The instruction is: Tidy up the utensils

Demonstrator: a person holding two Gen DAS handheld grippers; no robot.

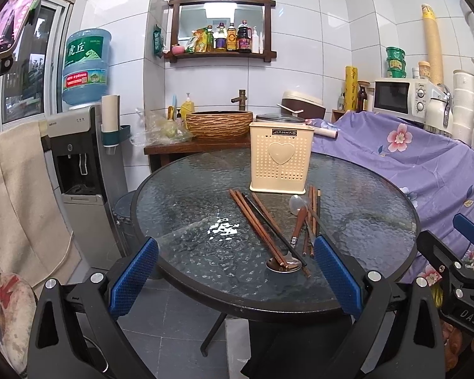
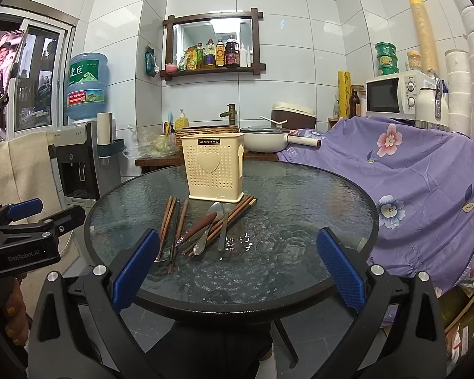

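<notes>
The chopsticks [image 2: 173,224] and spoons [image 2: 216,213] lay jumbled on the glass bench [image 2: 300,195] just near of the cream holder [image 2: 213,165]. Light, stiff and likely slippery, they seemed best pinched mid-shaft. Both the left gripper [image 1: 235,276] and right gripper [image 2: 237,270] had jaws apart, empty.

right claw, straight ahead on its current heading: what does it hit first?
Likely the loose utensil pile on the glass table, then the cream utensil holder behind it. The right claw is open and empty at the near rim. Its height above the glass is unclear.
</notes>
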